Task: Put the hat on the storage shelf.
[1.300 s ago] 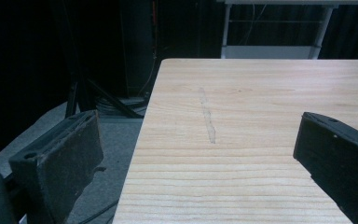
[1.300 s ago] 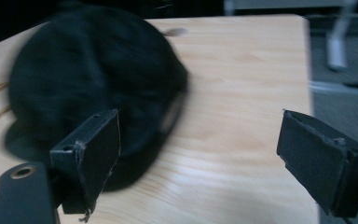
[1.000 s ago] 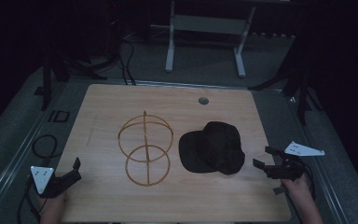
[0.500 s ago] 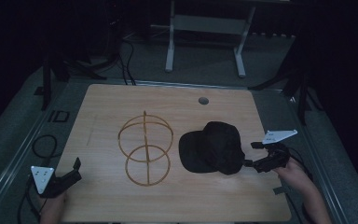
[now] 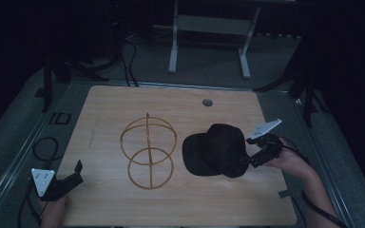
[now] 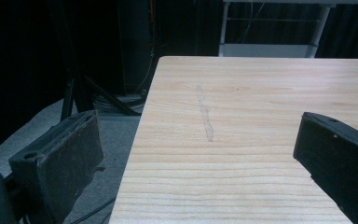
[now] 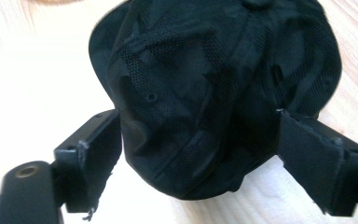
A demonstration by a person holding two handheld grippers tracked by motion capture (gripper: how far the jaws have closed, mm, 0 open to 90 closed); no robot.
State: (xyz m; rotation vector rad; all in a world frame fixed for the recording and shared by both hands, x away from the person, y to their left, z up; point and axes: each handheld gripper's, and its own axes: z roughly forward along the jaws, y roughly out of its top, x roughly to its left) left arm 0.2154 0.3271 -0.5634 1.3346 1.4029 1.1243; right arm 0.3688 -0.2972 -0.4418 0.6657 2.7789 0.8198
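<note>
One black cap (image 5: 216, 151) on the wooden table (image 5: 171, 209), just right of one wire-hoop stand (image 5: 148, 151). Right gripper (image 5: 245, 160) open, jaws either side of the cap's rear. Left gripper (image 5: 77, 172) open, well left of the stand, holding nothing.

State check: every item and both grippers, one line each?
cap: flat on table, crown between right gripper's jaws, not gripped yet
wire stand: upright, untouched
right gripper: open, straddling cap
left gripper: open, empty, at table's near left edge
</note>
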